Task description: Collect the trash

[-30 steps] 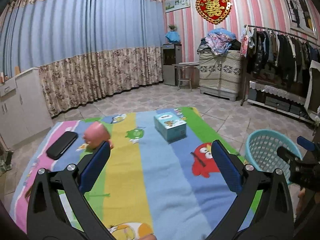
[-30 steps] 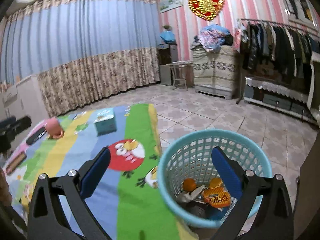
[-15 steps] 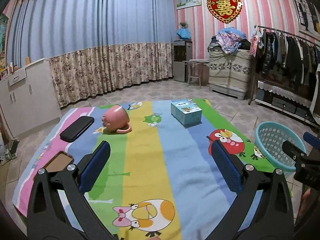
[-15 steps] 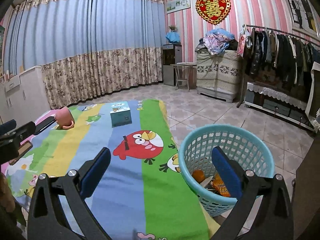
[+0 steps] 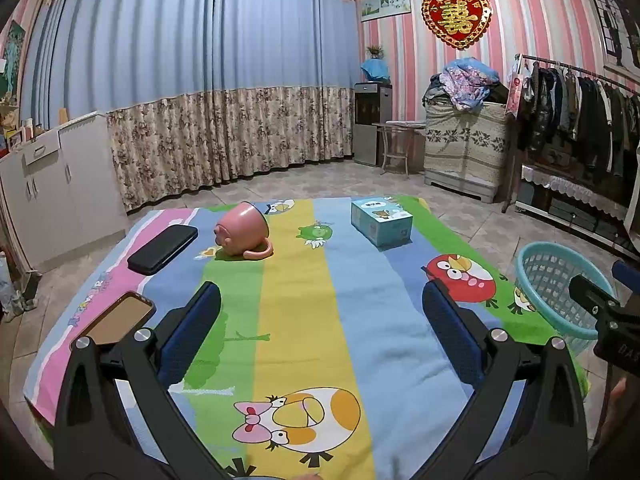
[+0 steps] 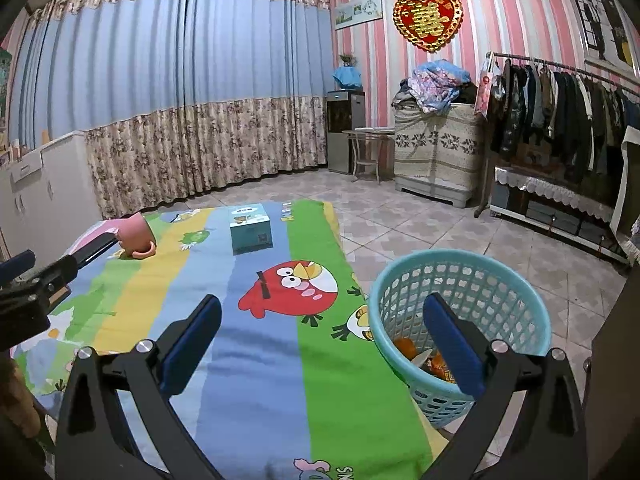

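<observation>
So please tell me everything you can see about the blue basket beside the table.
The blue basket is round, light turquoise, apparently plastic, with a solid rim and walls pierced by rows of small holes. It stands upright and open-topped on the tiled floor, close by the right edge of the cartoon tablecloth; whether they touch is unclear. Inside lie orange items and a pale scrap. The open right gripper hovers near it, not touching. The left wrist view shows it at far right.

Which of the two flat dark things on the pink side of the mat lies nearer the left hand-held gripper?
The phone with the brownish reflective screen, right beside the left hand-held gripper. The plain black case lies farther off, beside the pink mug.
</observation>
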`<state>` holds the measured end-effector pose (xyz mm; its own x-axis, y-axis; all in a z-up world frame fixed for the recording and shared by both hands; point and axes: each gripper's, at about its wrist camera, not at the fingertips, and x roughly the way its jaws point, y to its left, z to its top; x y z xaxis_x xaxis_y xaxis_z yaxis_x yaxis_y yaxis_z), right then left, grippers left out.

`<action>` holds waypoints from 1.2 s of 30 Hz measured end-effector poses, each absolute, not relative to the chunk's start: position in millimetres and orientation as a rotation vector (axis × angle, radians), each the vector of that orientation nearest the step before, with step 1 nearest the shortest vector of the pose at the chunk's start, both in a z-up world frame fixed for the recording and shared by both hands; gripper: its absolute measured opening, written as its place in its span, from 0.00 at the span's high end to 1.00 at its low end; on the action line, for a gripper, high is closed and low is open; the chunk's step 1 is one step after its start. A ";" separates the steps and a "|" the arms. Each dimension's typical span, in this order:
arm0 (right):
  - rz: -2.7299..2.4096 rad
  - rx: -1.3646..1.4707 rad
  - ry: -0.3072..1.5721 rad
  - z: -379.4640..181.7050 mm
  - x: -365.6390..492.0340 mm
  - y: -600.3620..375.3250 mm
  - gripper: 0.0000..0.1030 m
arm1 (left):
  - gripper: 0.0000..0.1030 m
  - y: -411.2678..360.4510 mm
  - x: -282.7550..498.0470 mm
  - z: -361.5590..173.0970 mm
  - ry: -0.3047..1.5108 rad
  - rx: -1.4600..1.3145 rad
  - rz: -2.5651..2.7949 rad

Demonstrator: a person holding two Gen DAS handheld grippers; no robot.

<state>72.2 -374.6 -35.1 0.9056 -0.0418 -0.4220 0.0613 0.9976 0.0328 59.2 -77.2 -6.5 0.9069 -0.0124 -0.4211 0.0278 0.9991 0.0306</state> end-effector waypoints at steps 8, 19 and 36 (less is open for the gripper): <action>-0.063 0.041 0.422 -35.5 70.5 -370.3 0.04 | 0.05 -77.6 56.6 -6.4 0.426 0.032 -0.025; -0.040 0.045 0.428 -36.9 72.4 -366.4 0.04 | 0.05 -89.5 50.9 -10.2 0.415 0.053 -0.030; -0.037 0.040 0.424 -37.3 72.5 -365.7 0.04 | 0.05 -92.1 51.5 -11.2 0.415 0.061 -0.032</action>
<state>72.5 -365.7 -37.3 0.9107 -0.0272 -0.4121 0.0438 0.9986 0.0309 51.5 -92.1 -11.2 0.9148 -0.0182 -0.4036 0.0434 0.9976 0.0532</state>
